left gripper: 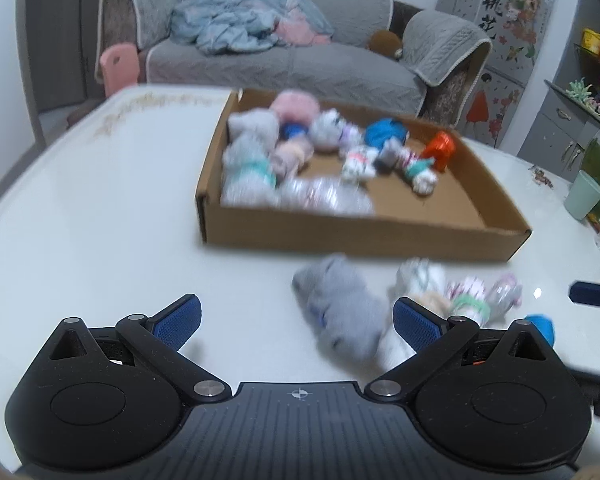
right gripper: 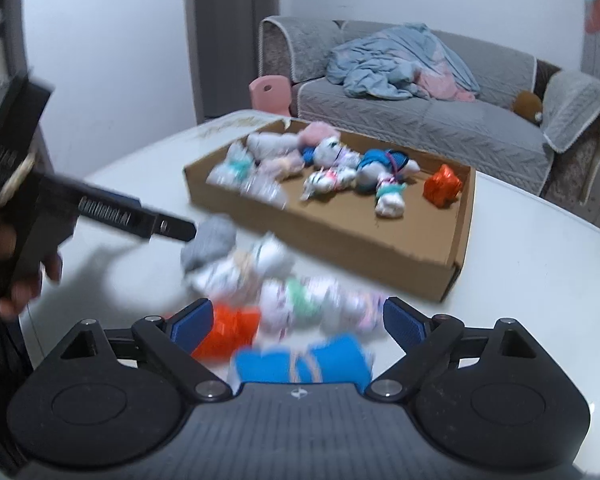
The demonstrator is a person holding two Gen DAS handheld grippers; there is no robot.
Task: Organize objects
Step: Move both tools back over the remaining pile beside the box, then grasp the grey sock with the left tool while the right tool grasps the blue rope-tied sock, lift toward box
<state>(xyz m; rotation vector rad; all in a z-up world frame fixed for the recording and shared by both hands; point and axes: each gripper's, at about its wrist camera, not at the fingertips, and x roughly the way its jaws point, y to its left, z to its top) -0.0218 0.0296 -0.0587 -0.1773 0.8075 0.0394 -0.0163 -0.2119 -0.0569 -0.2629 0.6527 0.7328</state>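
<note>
Both grippers (left gripper: 296,320) (right gripper: 298,320) agape; sock bundles (right gripper: 236,264) crowd box (right gripper: 452,276) near edge

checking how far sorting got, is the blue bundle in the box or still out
One blue bundle lies out on the table, between the open right jaws, untouched. Another blue one is in the box.

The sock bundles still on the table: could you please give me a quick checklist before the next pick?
1. Right tool open: ok.
2. Left tool open: ok.
3. Nothing held in either tool: ok.
4. Cardboard box has bare floor on its near side: ok.
5. Blue bundle lies between the right tool's fingers: ok.
6. Single bundle edges sharp enough to pick out: cannot tell, blurred.
</note>
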